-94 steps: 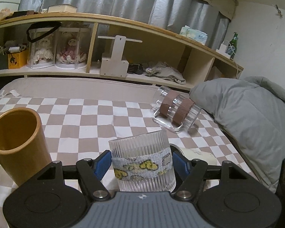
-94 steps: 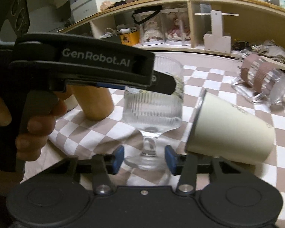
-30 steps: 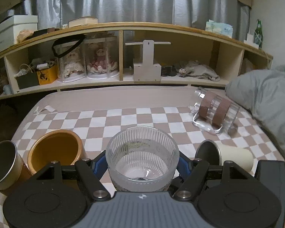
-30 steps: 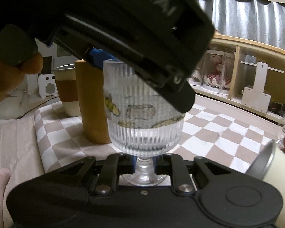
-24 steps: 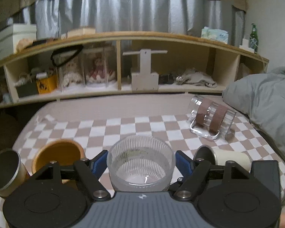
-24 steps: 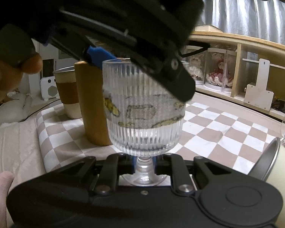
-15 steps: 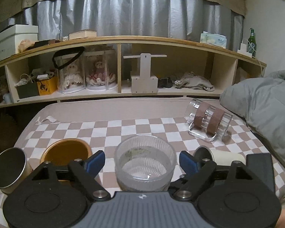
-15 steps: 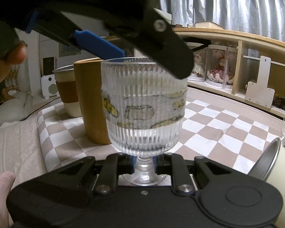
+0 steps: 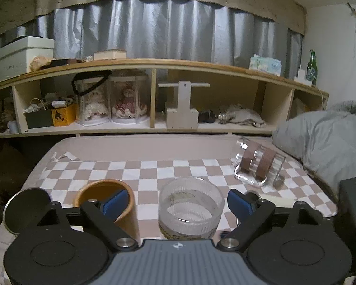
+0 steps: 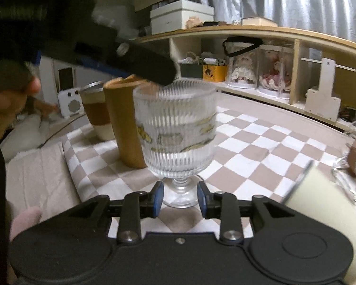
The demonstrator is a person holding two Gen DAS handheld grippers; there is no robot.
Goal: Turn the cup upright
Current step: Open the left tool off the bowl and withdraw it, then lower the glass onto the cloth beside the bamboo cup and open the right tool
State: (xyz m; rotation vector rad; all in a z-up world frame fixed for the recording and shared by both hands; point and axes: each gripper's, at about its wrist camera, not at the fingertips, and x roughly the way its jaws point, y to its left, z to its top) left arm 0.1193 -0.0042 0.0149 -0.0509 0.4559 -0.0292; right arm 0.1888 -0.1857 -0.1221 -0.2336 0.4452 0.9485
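Note:
A ribbed glass goblet with a yellow-patterned band stands upright on the checkered cloth. In the left wrist view the goblet is seen from above, mouth up. My left gripper is open wide, its blue pads well clear of the bowl on both sides. My right gripper is open, its blue pads on either side of the goblet's stem without touching it. The left gripper body hangs above the goblet in the right wrist view.
A tall orange cup and a steel-rimmed cup stand upright at the left. A cream cup lies on its side at the right. A clear mug with brown bands lies tipped further back. A grey pillow is at right.
My left gripper opened, let go of the goblet bowl and rose. My right gripper opened off the stem. The goblet now stands on the cloth by itself.

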